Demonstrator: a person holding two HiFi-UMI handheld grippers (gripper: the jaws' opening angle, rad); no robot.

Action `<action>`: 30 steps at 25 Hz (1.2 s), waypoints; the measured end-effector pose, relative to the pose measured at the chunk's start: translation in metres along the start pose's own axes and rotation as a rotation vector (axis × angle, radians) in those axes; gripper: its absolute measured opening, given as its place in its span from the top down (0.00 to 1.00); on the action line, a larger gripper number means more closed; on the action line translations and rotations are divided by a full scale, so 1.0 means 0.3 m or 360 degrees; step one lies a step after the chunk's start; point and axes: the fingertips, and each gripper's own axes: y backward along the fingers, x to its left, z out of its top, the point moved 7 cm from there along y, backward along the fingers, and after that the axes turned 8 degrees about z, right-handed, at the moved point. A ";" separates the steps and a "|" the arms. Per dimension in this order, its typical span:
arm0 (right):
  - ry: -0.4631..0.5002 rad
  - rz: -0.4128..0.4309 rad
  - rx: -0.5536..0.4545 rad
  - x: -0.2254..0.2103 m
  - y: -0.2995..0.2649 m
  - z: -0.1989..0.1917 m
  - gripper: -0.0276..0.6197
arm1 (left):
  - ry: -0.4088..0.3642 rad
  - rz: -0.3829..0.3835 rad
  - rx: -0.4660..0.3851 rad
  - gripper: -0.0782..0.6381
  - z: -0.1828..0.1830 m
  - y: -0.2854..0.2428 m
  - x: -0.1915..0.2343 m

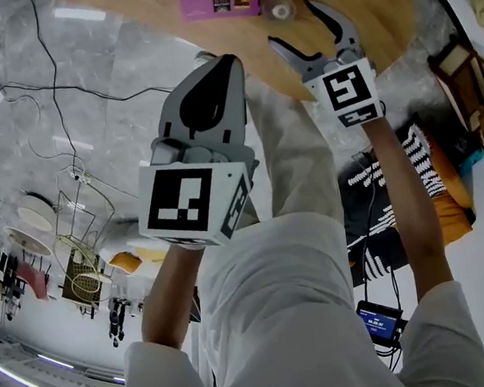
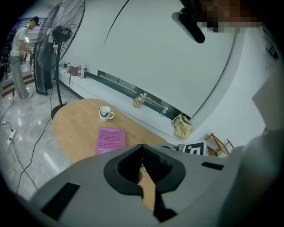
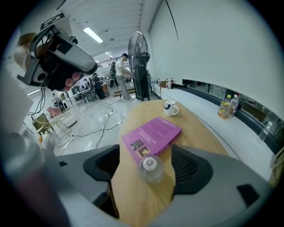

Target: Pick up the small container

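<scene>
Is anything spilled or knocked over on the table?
No, nothing stands out. The small clear container sits upright next to the purple book, the mug stands upright farther back, and no spill shows on the wooden table.

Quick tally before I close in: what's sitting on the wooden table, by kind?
small clear container: 1
purple book: 1
white mug: 1
Total: 3

Purple book on round wooden table, white mug beyond it, standing fan behind
</scene>
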 end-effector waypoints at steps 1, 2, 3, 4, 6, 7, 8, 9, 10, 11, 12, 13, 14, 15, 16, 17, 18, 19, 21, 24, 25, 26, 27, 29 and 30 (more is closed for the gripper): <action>0.0003 0.0004 0.0012 -0.003 -0.012 -0.012 0.41 | -0.0001 0.0000 0.0002 0.87 -0.005 -0.007 0.003; 0.0007 0.0007 0.0023 -0.008 -0.024 -0.023 0.40 | -0.0001 0.0000 0.0002 0.87 -0.009 -0.016 0.006; 0.0012 0.0009 0.0032 -0.012 -0.035 -0.033 0.39 | -0.0001 0.0000 0.0002 0.87 -0.012 -0.024 0.010; 0.0021 0.0011 0.0041 -0.016 -0.047 -0.042 0.38 | 0.0000 0.0000 0.0003 0.87 -0.017 -0.032 0.013; 0.0042 0.0018 0.0057 -0.020 -0.068 -0.059 0.37 | 0.0002 0.0003 0.0005 0.87 -0.026 -0.045 0.017; 0.0051 0.0023 0.0063 -0.022 -0.078 -0.068 0.37 | 0.0002 0.0004 0.0006 0.87 -0.031 -0.051 0.019; 0.0060 0.0028 0.0069 -0.024 -0.087 -0.077 0.37 | 0.0002 0.0005 0.0007 0.87 -0.036 -0.058 0.021; 0.0069 0.0031 0.0074 -0.028 -0.098 -0.086 0.37 | 0.0002 0.0005 0.0007 0.87 -0.041 -0.066 0.023; 0.0077 0.0032 0.0080 -0.032 -0.108 -0.095 0.37 | 0.0001 0.0005 0.0006 0.87 -0.046 -0.074 0.027; 0.0083 0.0031 0.0086 -0.037 -0.119 -0.102 0.37 | 0.0001 0.0004 0.0005 0.87 -0.052 -0.082 0.031; 0.0089 0.0030 0.0092 -0.041 -0.129 -0.109 0.37 | 0.0002 0.0004 0.0006 0.87 -0.062 -0.089 0.036; 0.0095 0.0031 0.0099 -0.042 -0.138 -0.115 0.36 | 0.0007 0.0006 0.0012 0.87 -0.074 -0.095 0.039; 0.0100 0.0035 0.0108 -0.041 -0.146 -0.123 0.36 | 0.0013 0.0010 0.0022 0.87 -0.090 -0.099 0.043; 0.0104 0.0041 0.0116 -0.040 -0.154 -0.130 0.36 | 0.0019 0.0012 0.0032 0.87 -0.105 -0.104 0.045; 0.0105 0.0044 0.0125 -0.041 -0.161 -0.139 0.35 | 0.0024 0.0011 0.0041 0.87 -0.117 -0.109 0.047; 0.0107 0.0045 0.0133 -0.042 -0.169 -0.148 0.35 | 0.0029 0.0008 0.0046 0.87 -0.127 -0.116 0.048; 0.0114 0.0045 0.0141 -0.045 -0.179 -0.156 0.35 | 0.0033 0.0005 0.0047 0.87 -0.134 -0.122 0.051; 0.0124 0.0046 0.0147 -0.047 -0.190 -0.161 0.35 | 0.0037 0.0004 0.0046 0.87 -0.140 -0.128 0.054; 0.0142 0.0049 0.0165 -0.047 -0.211 -0.165 0.34 | 0.0049 0.0003 0.0047 0.87 -0.153 -0.136 0.059; 0.0206 0.0049 0.0215 -0.055 -0.240 -0.176 0.34 | 0.0067 -0.0002 0.0048 0.87 -0.173 -0.154 0.067; 0.0234 0.0049 0.0228 -0.061 -0.250 -0.178 0.34 | 0.0071 -0.0004 0.0044 0.87 -0.178 -0.162 0.072; 0.0257 0.0051 0.0236 -0.066 -0.259 -0.180 0.34 | 0.0074 -0.0004 0.0041 0.87 -0.183 -0.167 0.077; 0.0276 0.0056 0.0245 -0.070 -0.267 -0.182 0.34 | 0.0078 -0.0004 0.0041 0.87 -0.189 -0.170 0.082; 0.0311 0.0078 0.0266 -0.075 -0.280 -0.190 0.34 | 0.0086 -0.0001 0.0046 0.87 -0.205 -0.175 0.095; 0.0326 0.0092 0.0276 -0.077 -0.286 -0.195 0.34 | 0.0091 0.0000 0.0050 0.87 -0.214 -0.178 0.102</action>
